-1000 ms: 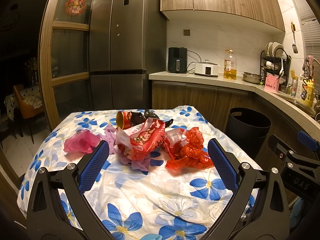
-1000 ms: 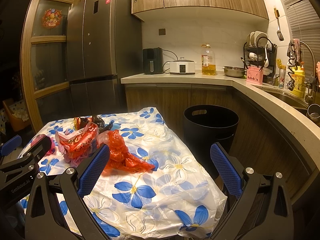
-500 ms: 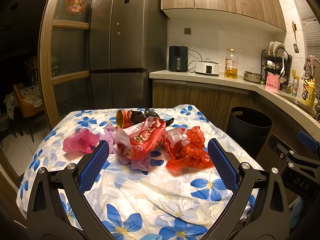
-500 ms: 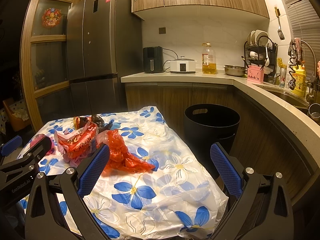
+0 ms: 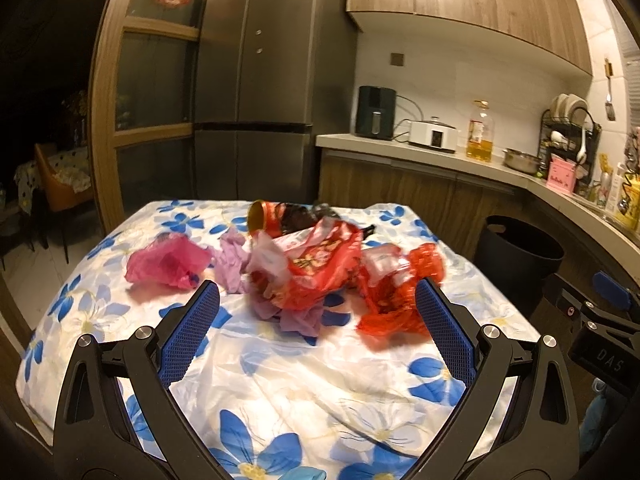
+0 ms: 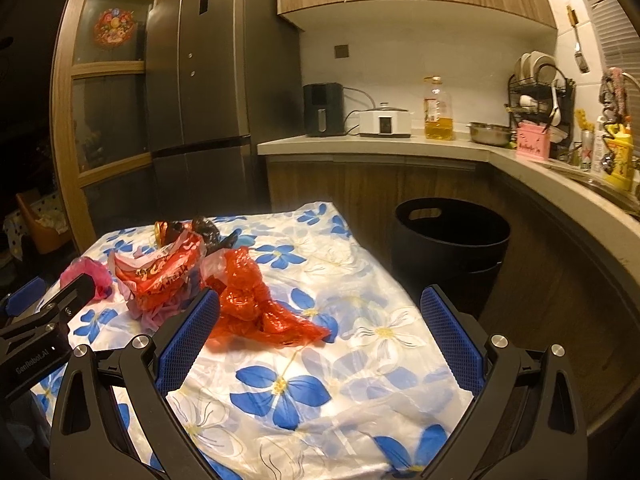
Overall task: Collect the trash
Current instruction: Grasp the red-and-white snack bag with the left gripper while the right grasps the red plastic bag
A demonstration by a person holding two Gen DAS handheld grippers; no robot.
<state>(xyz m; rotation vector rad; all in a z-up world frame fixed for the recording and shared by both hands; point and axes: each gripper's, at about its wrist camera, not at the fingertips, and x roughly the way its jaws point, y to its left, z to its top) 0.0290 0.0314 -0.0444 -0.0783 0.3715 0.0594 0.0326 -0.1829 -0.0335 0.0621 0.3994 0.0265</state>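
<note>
Both tools are closer in now. The left tool [image 5: 318, 304] is nearer the trash pile [image 5: 308, 268], which looms larger and blurry between its spread fingers, and the right tool [image 6: 320, 316] has crept toward the red bag [image 6: 256, 300].

"DAS" on the right tool [image 5: 600, 354] — "GenRobot.AI" on the left tool [image 6: 38, 360]

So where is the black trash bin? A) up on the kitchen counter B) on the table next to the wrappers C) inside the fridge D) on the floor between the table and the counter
D: the black trash bin stands on the floor, beyond the flowered table and in front of the curved counter, apart from the red plastic bag lying on the table.
</note>
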